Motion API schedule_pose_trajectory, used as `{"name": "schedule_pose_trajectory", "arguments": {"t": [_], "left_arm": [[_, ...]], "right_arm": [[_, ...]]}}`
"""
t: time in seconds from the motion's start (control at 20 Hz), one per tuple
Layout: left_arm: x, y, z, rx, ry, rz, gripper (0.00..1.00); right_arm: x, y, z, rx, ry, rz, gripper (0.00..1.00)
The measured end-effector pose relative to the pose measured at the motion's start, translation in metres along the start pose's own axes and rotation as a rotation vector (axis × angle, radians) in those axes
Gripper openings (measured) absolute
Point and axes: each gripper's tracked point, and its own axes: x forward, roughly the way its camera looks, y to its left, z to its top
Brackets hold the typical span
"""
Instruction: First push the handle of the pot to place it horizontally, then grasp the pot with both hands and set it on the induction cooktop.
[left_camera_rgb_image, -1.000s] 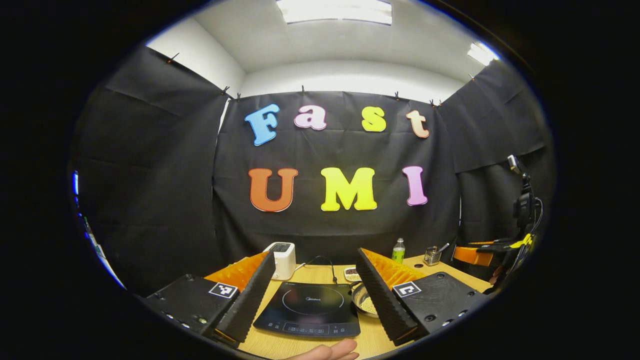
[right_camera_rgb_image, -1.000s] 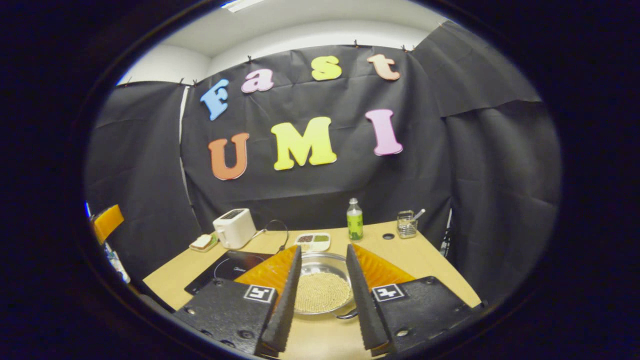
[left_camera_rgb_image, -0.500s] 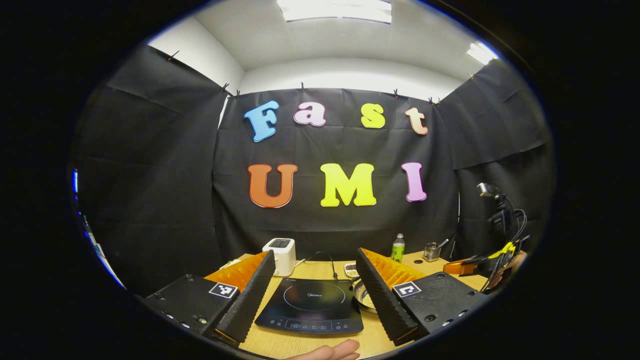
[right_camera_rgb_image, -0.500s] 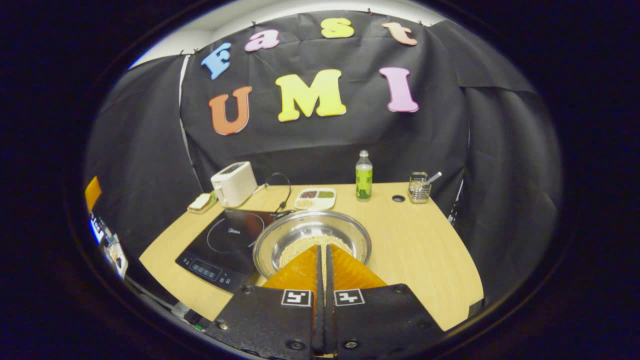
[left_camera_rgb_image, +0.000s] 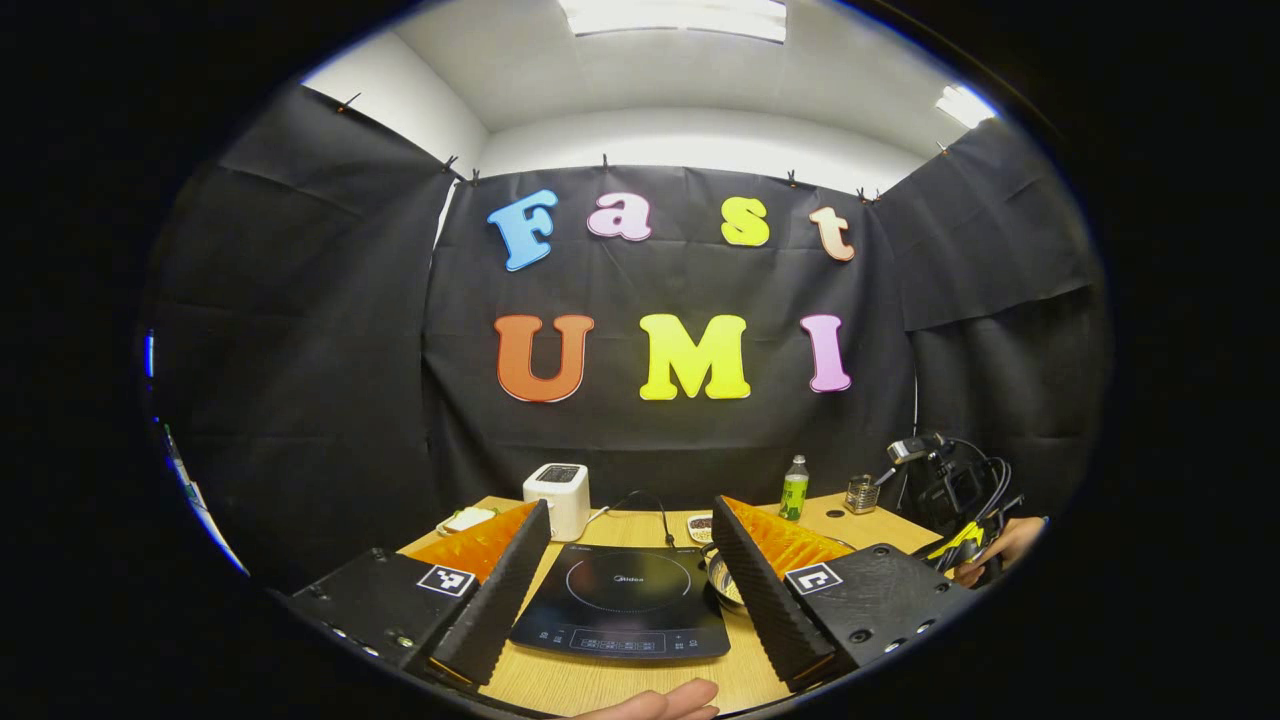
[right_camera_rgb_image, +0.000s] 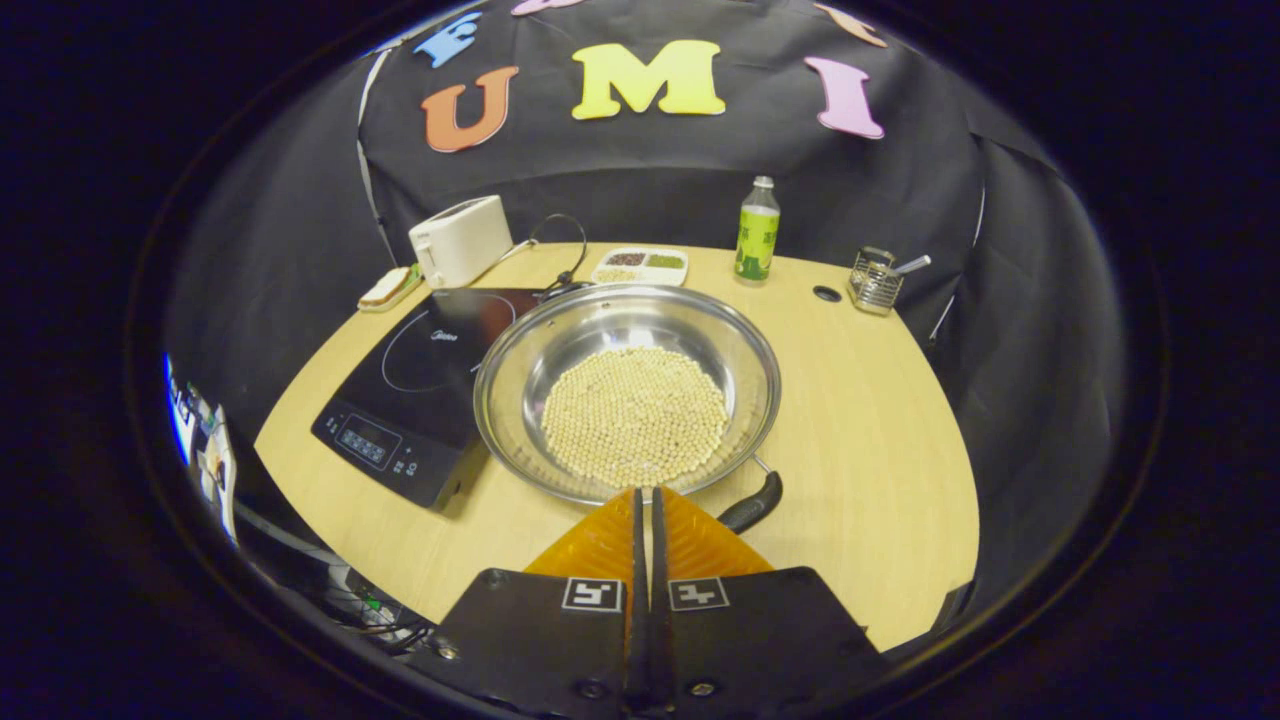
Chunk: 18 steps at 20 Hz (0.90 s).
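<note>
A wide steel pot (right_camera_rgb_image: 512, 385) with pale round beans (right_camera_rgb_image: 634, 412) in it sits on the wooden table, just right of the black induction cooktop (right_camera_rgb_image: 415, 375). Its black handle (right_camera_rgb_image: 752, 500) sticks out at the near right, slanted toward the camera. My right gripper (right_camera_rgb_image: 643, 493) is shut with nothing between its fingers, its tips over the pot's near rim just left of the handle. My left gripper (left_camera_rgb_image: 631, 508) stands open in front of the cooktop (left_camera_rgb_image: 622, 600). A sliver of the pot (left_camera_rgb_image: 727, 588) peeks past its right finger.
Along the back of the table (right_camera_rgb_image: 880, 420) stand a white toaster (right_camera_rgb_image: 460, 240), a divided dish (right_camera_rgb_image: 640, 265), a green bottle (right_camera_rgb_image: 757, 228) and a wire cup (right_camera_rgb_image: 876, 281). Bread lies on a small plate (right_camera_rgb_image: 385, 288). A hand (left_camera_rgb_image: 655, 702) shows at the near edge.
My right gripper closed, rose and tipped down, so the pot now lies in full view below it. My left gripper stayed open and barely moved.
</note>
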Motion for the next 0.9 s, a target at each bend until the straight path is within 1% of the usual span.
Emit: {"name": "schedule_pose_trajectory", "arguments": {"t": [0.15, 0.2, 0.25, 0.3, 0.35, 0.5, 0.65, 0.9], "left_arm": [[0.002, 0.003, -0.002, -0.011, 0.004, 0.007, 0.96], [0.001, 0.003, -0.003, -0.013, 0.007, 0.008, 0.96], [0.002, 0.003, -0.005, -0.014, 0.013, 0.010, 0.96], [0.002, 0.005, -0.007, -0.014, 0.015, 0.012, 0.97], [0.002, 0.004, -0.007, -0.015, 0.018, 0.013, 0.96], [0.001, 0.004, -0.006, -0.007, 0.016, 0.014, 0.96], [-0.001, 0.007, -0.001, 0.001, 0.005, 0.022, 0.96], [0.001, 0.000, 0.000, -0.003, -0.001, 0.012, 0.96]], "right_arm": [[0.008, 0.003, -0.011, -0.020, 0.041, 0.008, 0.04], [0.012, 0.005, -0.016, -0.024, 0.056, 0.019, 0.01], [0.016, 0.005, -0.020, -0.024, 0.071, 0.026, 0.04], [0.020, 0.004, -0.024, -0.018, 0.085, 0.028, 0.04], [0.025, 0.002, -0.028, -0.012, 0.101, 0.027, 0.01], [0.034, -0.003, -0.038, 0.003, 0.131, 0.035, 0.01], [0.038, -0.009, -0.039, 0.008, 0.131, 0.041, 0.01], [0.043, -0.022, -0.037, 0.002, 0.116, 0.024, 0.01]]}}
